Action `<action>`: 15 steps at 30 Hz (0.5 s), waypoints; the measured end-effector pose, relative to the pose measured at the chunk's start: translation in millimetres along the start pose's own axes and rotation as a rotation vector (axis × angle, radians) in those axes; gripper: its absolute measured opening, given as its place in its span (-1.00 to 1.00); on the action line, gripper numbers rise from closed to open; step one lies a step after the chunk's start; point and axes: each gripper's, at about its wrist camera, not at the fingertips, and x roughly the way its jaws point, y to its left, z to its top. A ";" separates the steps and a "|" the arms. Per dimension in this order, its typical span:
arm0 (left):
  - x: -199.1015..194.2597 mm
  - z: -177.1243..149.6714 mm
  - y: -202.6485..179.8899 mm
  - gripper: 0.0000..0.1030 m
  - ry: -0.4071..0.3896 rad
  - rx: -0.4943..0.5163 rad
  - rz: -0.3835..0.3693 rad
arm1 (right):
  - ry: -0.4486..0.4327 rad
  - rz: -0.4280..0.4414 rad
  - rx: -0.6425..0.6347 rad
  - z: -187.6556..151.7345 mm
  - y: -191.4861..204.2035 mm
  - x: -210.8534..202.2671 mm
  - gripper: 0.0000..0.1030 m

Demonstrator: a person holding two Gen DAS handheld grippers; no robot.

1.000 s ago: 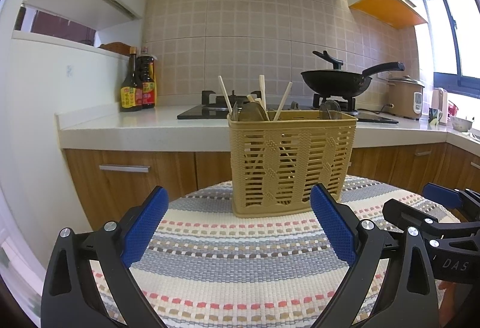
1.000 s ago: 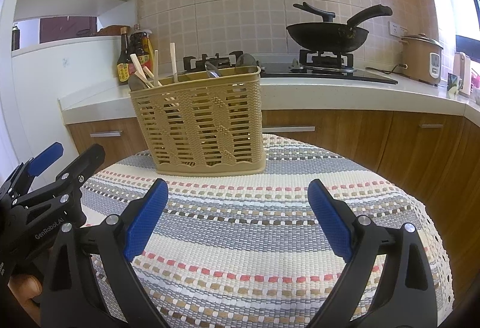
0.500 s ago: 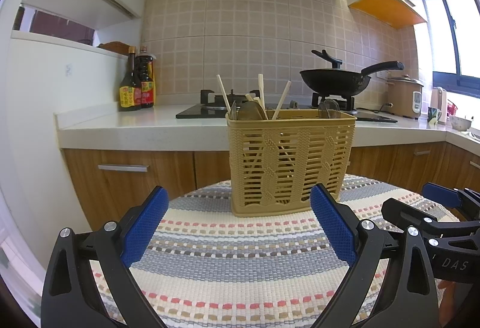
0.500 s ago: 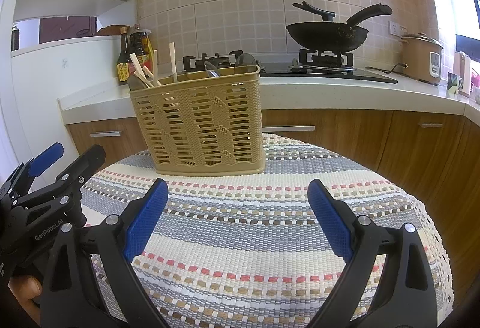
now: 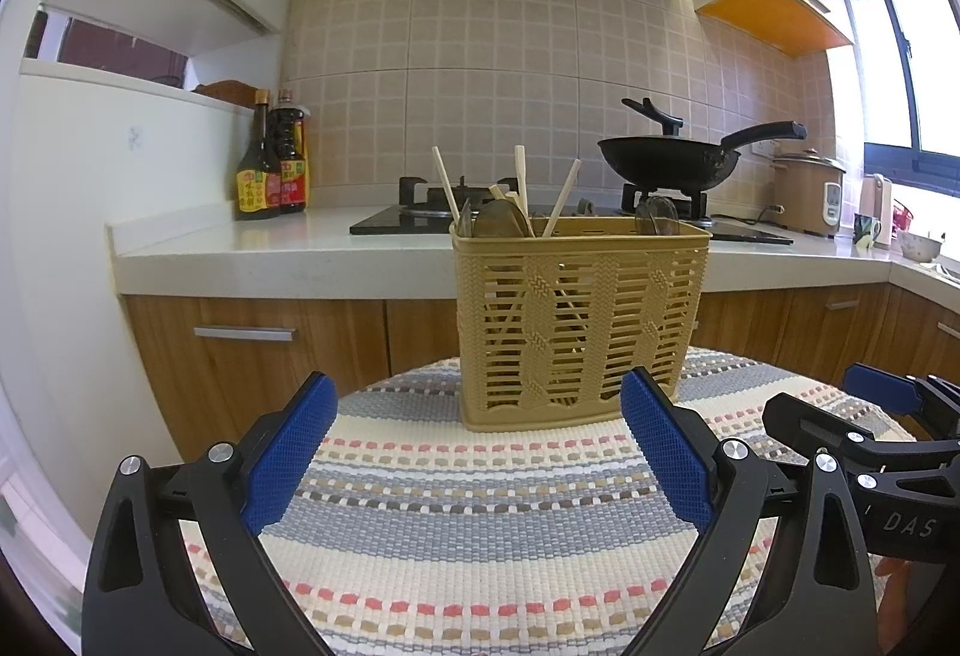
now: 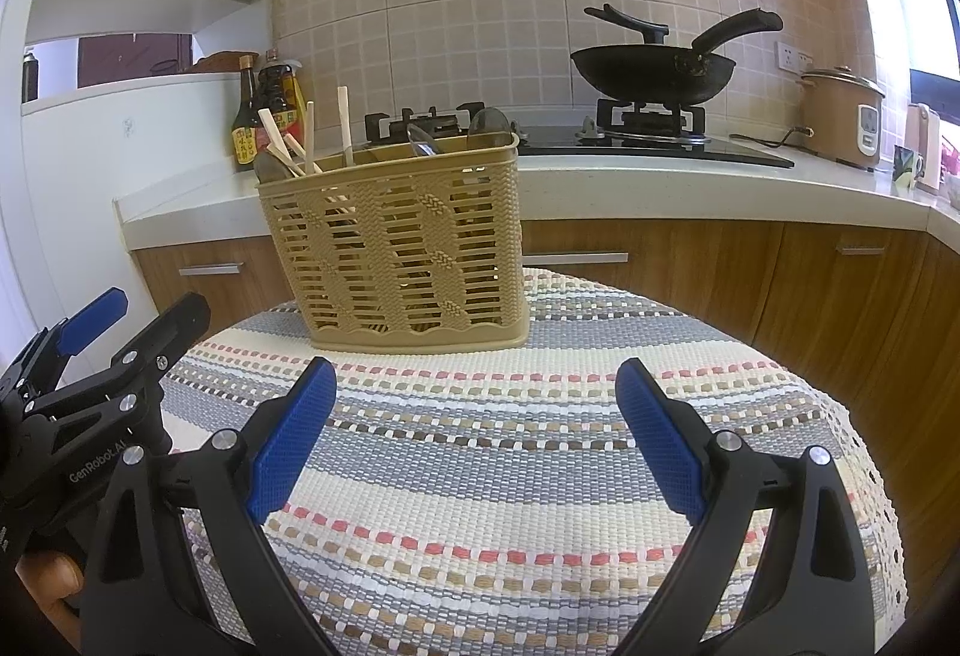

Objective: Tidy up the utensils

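Note:
A tan plastic utensil basket [image 5: 573,323] stands on the striped round table [image 5: 480,524]; it also shows in the right wrist view [image 6: 399,248]. Chopsticks [image 5: 522,179] and spoon bowls [image 5: 501,221] stick up from its left part, and a spoon [image 5: 657,215] from its right part. My left gripper [image 5: 480,452] is open and empty, a short way in front of the basket. My right gripper [image 6: 477,440] is open and empty, in front and to the right of the basket. Each gripper sees the other at its frame edge.
Behind the table runs a white counter [image 5: 240,248] with wooden cabinets. Sauce bottles [image 5: 270,170] stand at the left, a gas hob with a black wok [image 5: 672,161] in the middle, and a rice cooker [image 5: 807,191] at the right.
The left gripper view has shifted very slightly, the basket sitting a touch higher and to the left. Both grippers stay open and empty.

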 end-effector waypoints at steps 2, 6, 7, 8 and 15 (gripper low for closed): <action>-0.1 0.2 0.7 0.80 0.001 -0.002 -0.001 | -0.001 0.001 0.003 0.0 -0.3 -0.6 0.74; 0.0 0.3 2.8 0.80 0.005 -0.011 -0.001 | -0.002 -0.001 0.004 0.1 -0.4 -0.6 0.74; 0.4 0.4 4.0 0.80 0.006 -0.014 -0.003 | -0.002 -0.001 0.003 0.0 -0.4 -0.6 0.74; 0.4 0.2 4.4 0.80 0.008 -0.016 -0.002 | -0.002 -0.001 0.002 0.0 -0.4 -0.6 0.74; 1.3 0.7 7.5 0.80 0.013 -0.022 -0.005 | -0.002 -0.009 -0.002 0.1 -0.5 -1.1 0.74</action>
